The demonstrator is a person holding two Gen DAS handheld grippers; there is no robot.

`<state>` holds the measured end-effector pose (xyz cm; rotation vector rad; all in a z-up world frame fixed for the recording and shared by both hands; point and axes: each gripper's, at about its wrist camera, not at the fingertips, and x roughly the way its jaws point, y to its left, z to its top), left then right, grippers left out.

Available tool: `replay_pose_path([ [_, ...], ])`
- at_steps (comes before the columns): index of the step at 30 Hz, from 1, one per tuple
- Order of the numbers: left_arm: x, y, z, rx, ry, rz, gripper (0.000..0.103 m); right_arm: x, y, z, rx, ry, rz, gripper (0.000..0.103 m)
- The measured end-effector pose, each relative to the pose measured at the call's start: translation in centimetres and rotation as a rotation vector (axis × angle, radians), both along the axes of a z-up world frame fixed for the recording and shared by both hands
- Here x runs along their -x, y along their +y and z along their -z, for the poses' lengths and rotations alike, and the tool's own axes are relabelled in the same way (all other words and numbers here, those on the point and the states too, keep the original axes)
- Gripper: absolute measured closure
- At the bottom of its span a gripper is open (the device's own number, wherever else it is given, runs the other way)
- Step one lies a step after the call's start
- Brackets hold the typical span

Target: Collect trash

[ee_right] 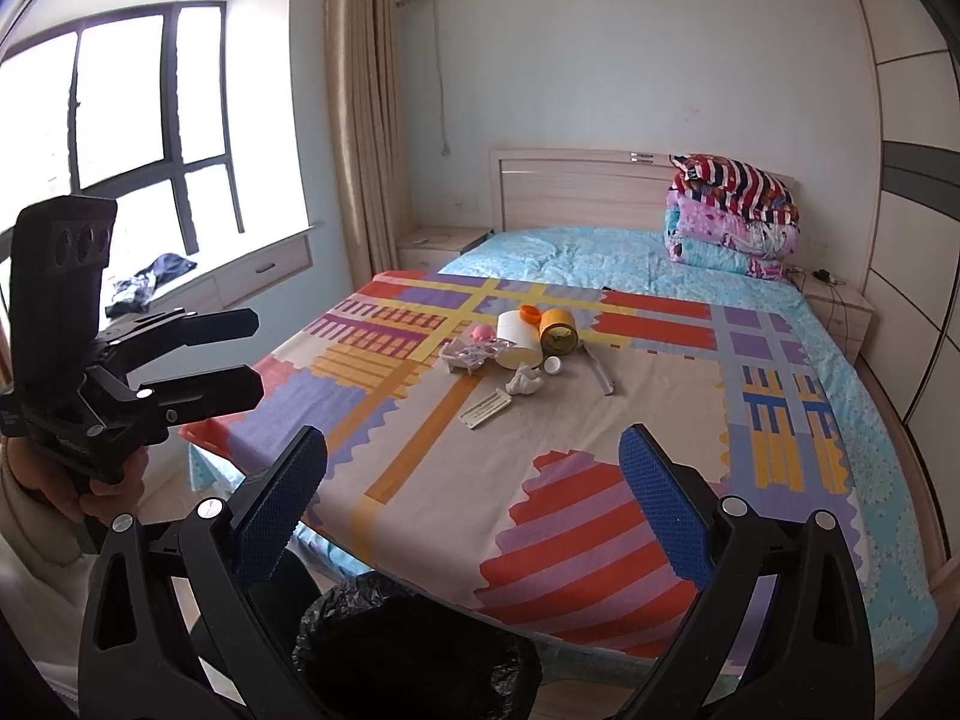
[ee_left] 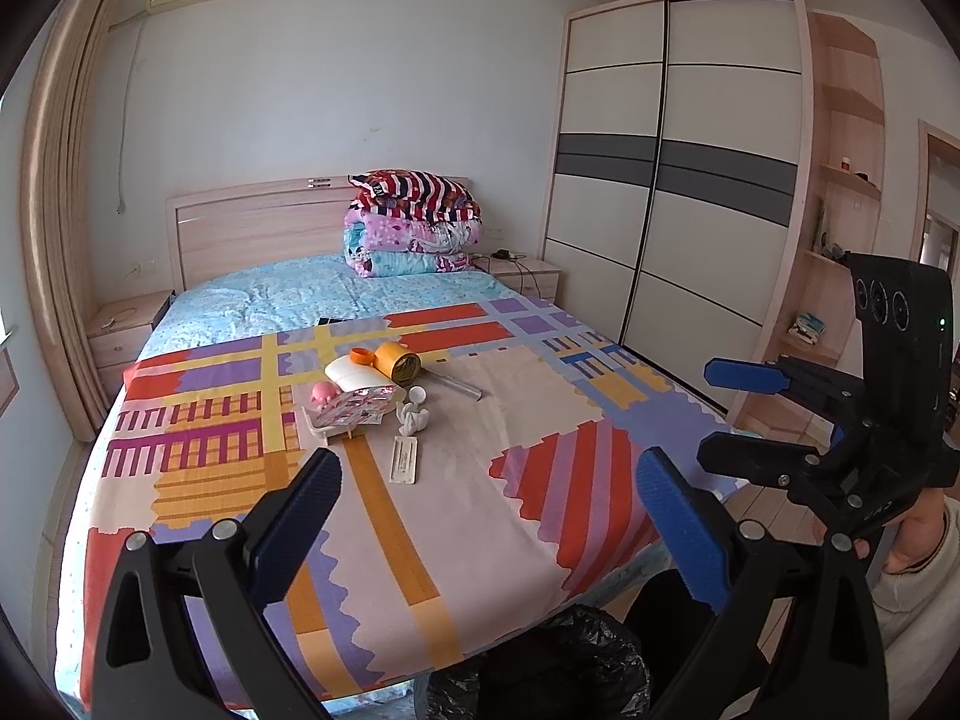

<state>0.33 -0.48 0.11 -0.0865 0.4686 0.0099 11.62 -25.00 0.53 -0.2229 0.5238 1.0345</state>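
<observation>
Left wrist view shows the left tool (ee_left: 486,501) gaping and empty, as is the right tool (ee_right: 474,495), both held back at the bed's foot, probably ready to reach the trash pile (ee_left: 375,396) mid-bed and drop it into the black-lined bin (ee_right: 414,648) below, contents unseen.

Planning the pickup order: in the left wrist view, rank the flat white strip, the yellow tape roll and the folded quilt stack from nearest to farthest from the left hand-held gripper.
1. Flat white strip: nearest the left hand-held gripper, at the pile's front edge.
2. Yellow tape roll: at the pile's back.
3. Folded quilt stack: farthest, at the headboard.
</observation>
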Motion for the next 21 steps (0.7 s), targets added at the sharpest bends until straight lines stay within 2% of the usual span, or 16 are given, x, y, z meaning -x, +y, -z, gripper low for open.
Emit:
replay_pose_path([
  [21, -0.35, -0.1, -0.07, -0.008, 0.008, 0.001, 0.008, 0.1, 0.49, -0.34, 0.01, -0.005, -0.012, 0.004],
])
